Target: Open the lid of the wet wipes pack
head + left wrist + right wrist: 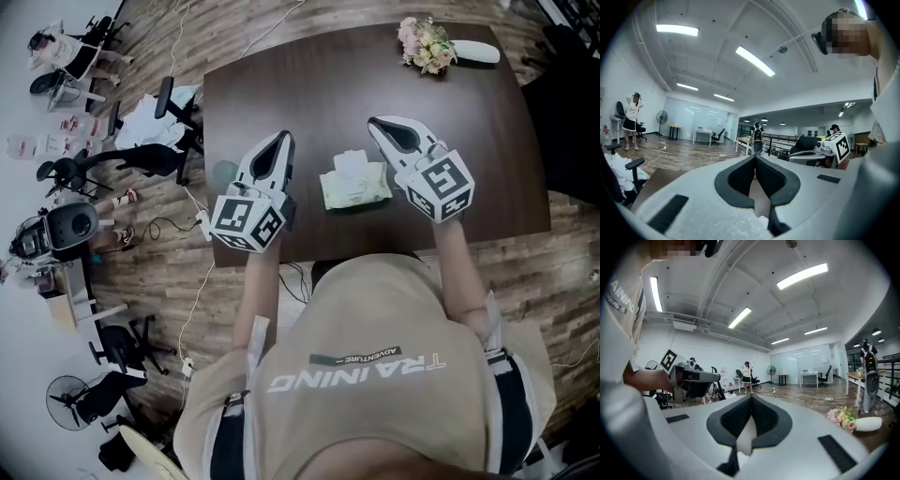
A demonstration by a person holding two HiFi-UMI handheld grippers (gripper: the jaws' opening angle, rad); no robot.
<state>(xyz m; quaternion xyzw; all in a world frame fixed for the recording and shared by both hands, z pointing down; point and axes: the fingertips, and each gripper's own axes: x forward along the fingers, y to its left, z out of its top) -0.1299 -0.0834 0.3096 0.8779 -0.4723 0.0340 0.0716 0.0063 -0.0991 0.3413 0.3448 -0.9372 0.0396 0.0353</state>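
Note:
The wet wipes pack [354,182] is pale green with a white lid and lies flat near the front edge of the dark brown table [281,75]. My left gripper [284,137] hovers just left of it, my right gripper [373,122] just right of it, and both point away from me across the table. Neither touches the pack. In the left gripper view the left gripper [754,158] has its jaws meeting at the tip with nothing between them. The right gripper [751,397] looks the same in its own view. The pack does not show clearly in either gripper view.
A small bouquet of flowers [427,42] with a white wrapped handle [476,52] lies at the table's far right corner, and the flowers [841,418] also show in the right gripper view. Office chairs [141,155], cables and gear stand on the wood floor to the left.

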